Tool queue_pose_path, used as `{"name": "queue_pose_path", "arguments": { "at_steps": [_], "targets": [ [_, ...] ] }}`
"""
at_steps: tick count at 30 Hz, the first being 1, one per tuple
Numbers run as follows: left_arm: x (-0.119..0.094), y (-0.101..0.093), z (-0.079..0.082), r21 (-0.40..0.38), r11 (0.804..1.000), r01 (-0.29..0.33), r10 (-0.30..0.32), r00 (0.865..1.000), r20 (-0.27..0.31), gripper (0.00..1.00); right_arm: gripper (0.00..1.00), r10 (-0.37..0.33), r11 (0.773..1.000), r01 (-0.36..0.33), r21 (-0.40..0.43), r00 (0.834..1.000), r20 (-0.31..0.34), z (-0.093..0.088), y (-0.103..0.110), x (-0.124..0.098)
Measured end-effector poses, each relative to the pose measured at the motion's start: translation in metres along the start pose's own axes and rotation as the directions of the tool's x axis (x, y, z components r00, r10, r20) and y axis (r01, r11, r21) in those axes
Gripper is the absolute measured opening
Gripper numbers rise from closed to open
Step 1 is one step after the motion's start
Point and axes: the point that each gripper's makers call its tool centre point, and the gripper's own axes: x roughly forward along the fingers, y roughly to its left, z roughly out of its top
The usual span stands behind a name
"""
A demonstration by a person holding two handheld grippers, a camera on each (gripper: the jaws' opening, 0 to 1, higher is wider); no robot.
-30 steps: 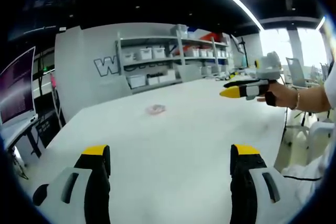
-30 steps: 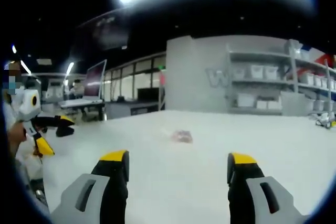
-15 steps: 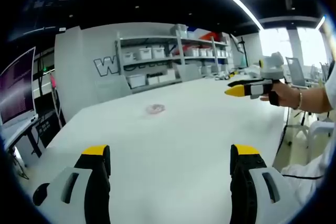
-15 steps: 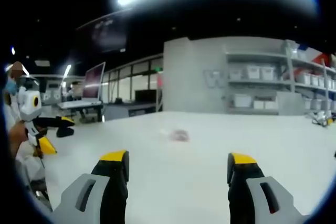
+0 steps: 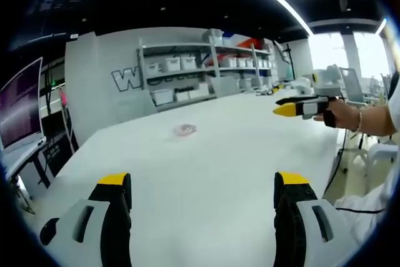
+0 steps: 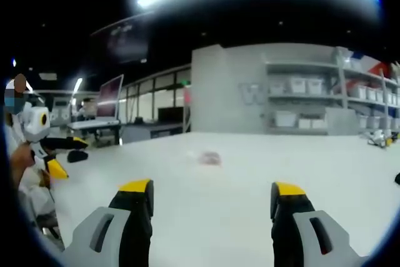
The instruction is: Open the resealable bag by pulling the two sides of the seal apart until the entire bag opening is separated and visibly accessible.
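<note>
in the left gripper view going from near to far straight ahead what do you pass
Left tool, open, nearest → bare white table → small resealable bag lying flat on it → shelving with white bins against the far wall.

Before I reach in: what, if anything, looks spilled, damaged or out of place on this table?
Nothing stands out. The small pinkish resealable bag lies alone, far out on the white table; too small to judge its seal. Both the left gripper and the right gripper are open.
</note>
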Motion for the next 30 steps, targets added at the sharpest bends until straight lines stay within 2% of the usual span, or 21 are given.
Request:
{"name": "queue_pose_path", "arguments": {
  "at_steps": [30],
  "targets": [
    [-0.003, -0.003, -0.003, 0.003, 1.0, -0.003, 0.004, 1.0, -0.007, 0.92, 0.76, -0.07, 0.998, 0.07, -0.004, 0.997, 0.041, -0.008, -0.006, -0.037]
  ]
}}
